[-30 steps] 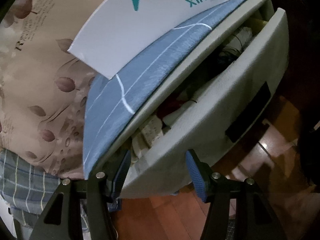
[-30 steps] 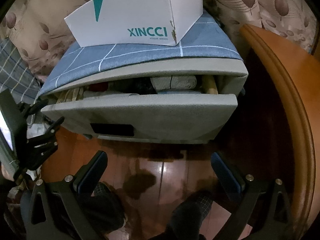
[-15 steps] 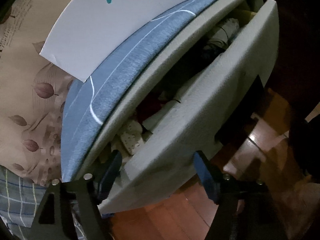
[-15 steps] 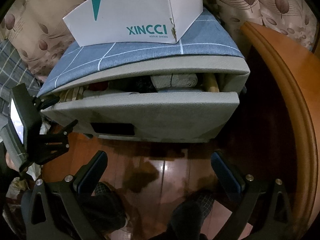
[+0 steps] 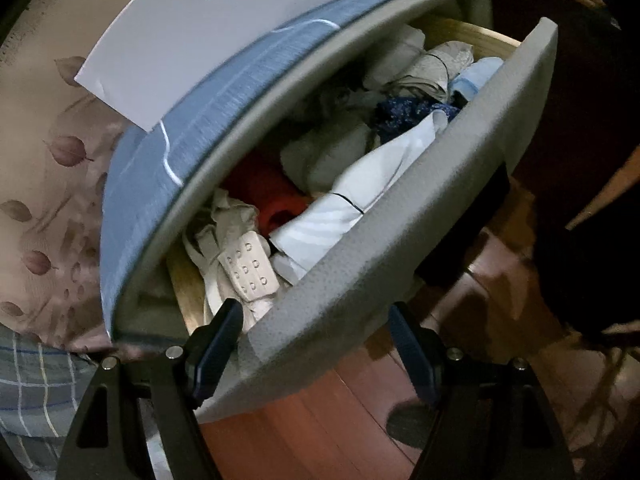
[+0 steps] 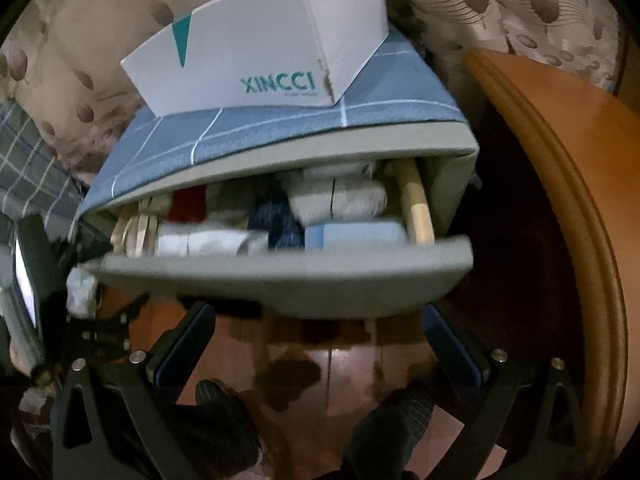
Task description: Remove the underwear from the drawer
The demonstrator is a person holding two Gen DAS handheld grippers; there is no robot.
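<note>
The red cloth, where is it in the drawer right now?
In the left wrist view the red cloth lies in the open drawer, toward its near-left end, between the cream bra strap and the white folded garment.

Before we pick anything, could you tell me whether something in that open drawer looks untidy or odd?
The drawer is crammed: a beige hook-and-eye strap spills toward its front corner, over crumpled clothes. Nothing looks damaged.

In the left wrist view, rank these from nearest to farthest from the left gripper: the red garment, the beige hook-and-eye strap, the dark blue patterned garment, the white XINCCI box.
1. beige hook-and-eye strap, in the drawer just ahead of the left gripper
2. red garment, mid-drawer
3. dark blue patterned garment, towards the drawer's far end
4. white XINCCI box, on top of the cabinet
</note>
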